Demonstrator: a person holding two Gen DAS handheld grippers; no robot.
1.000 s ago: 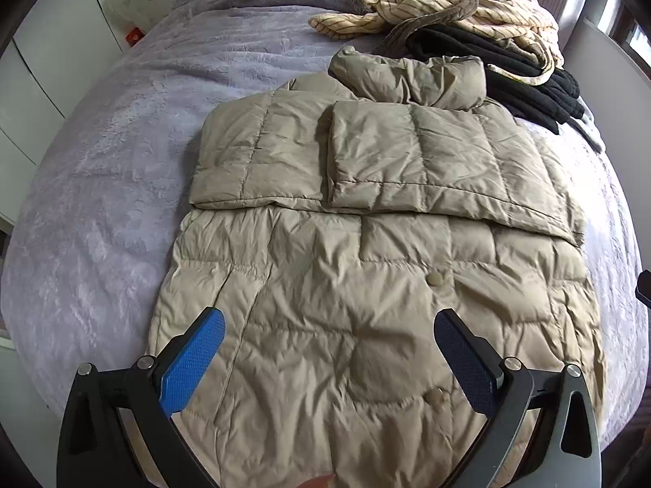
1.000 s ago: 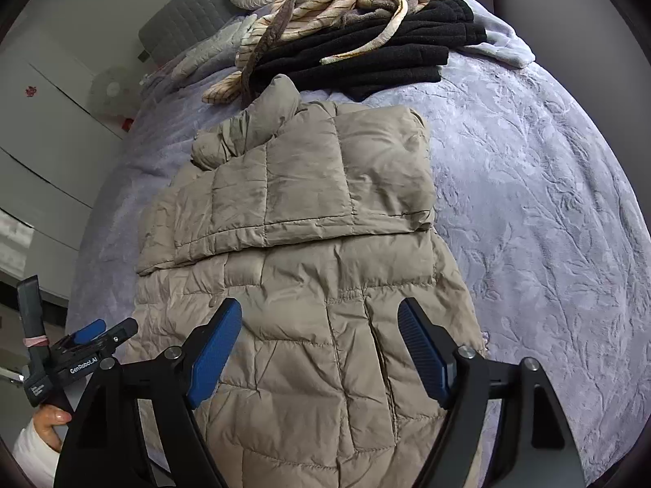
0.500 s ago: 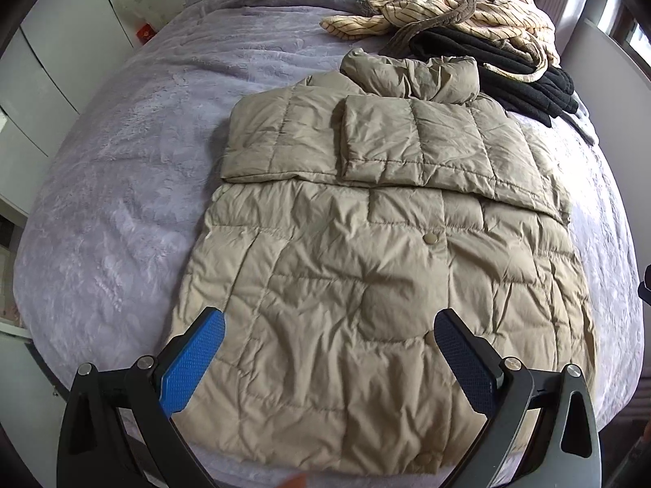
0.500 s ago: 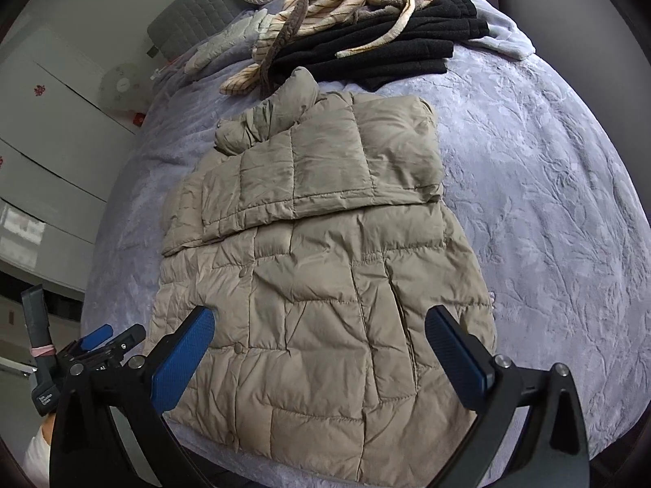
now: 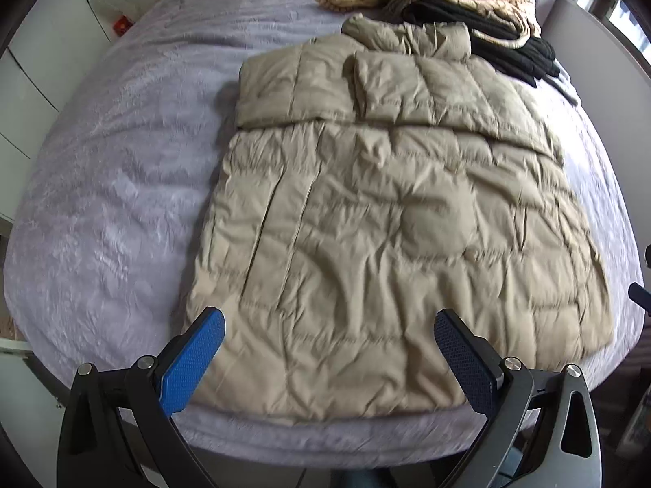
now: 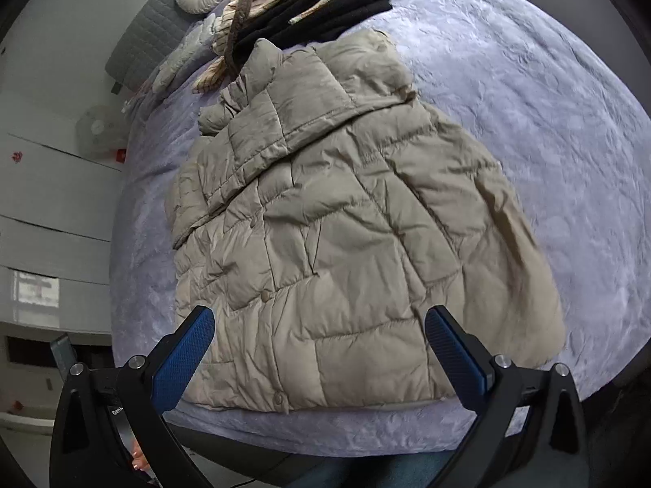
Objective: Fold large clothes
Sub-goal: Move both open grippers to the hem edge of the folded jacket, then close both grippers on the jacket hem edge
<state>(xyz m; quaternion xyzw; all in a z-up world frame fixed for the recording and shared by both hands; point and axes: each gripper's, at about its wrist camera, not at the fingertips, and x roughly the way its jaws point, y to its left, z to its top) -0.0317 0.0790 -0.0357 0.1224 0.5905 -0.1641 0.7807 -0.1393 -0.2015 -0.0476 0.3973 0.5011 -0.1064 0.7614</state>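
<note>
The puffy tan quilted jacket (image 5: pixel 390 219) is laid near the bed's (image 5: pixel 101 211) front edge, sleeves already folded in. The body is not yet folded. Nothing is held by the wide-open left gripper (image 5: pixel 325 362) or right gripper (image 6: pixel 319 362).

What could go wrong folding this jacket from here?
1. The jacket hem lies close to the bed edge, so a careless pull toward you might drag it off.
2. Its puffy, slick-looking fabric could slip from the open left gripper or right gripper.
3. The folded sleeves may spring open when the hem is lifted.
</note>
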